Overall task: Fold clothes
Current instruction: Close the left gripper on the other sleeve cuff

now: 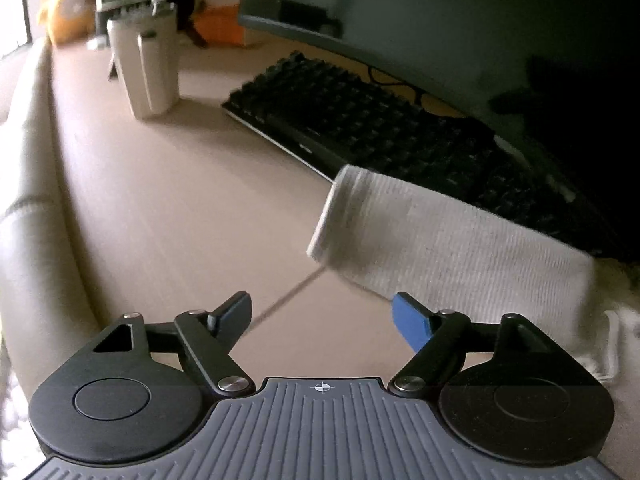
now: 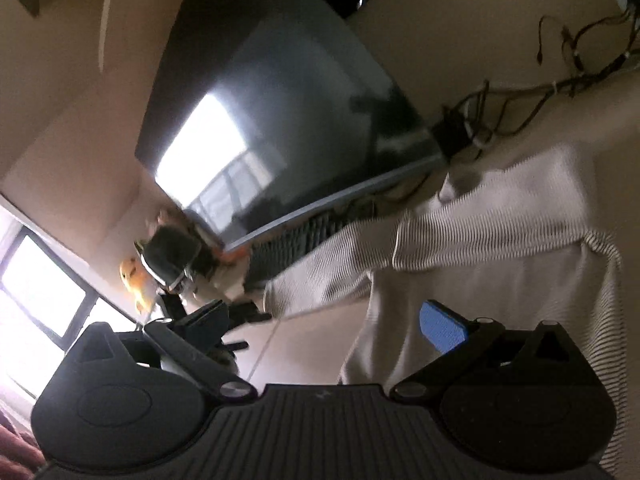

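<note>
A cream ribbed garment lies on the beige desk. In the left wrist view its sleeve [image 1: 420, 236] stretches from the right toward the keyboard, cuff end pointing left. My left gripper [image 1: 324, 316] is open just before the sleeve, and its blue right pad [image 1: 408, 320] sits close to the sleeve's lower edge, with nothing between the fingers. In the tilted, blurred right wrist view the garment [image 2: 480, 248] spreads across the right half with a sleeve reaching left. My right gripper [image 2: 332, 320] is open above the garment's near part, holding nothing.
A black keyboard [image 1: 360, 120] and a dark monitor [image 1: 440, 12] stand behind the sleeve. A white lidded cup [image 1: 148, 68] and an orange plush toy [image 1: 68, 4] sit at the far left. Cables [image 2: 520, 92] run behind the monitor [image 2: 280, 100]. A padded desk edge [image 1: 28, 200] curves on the left.
</note>
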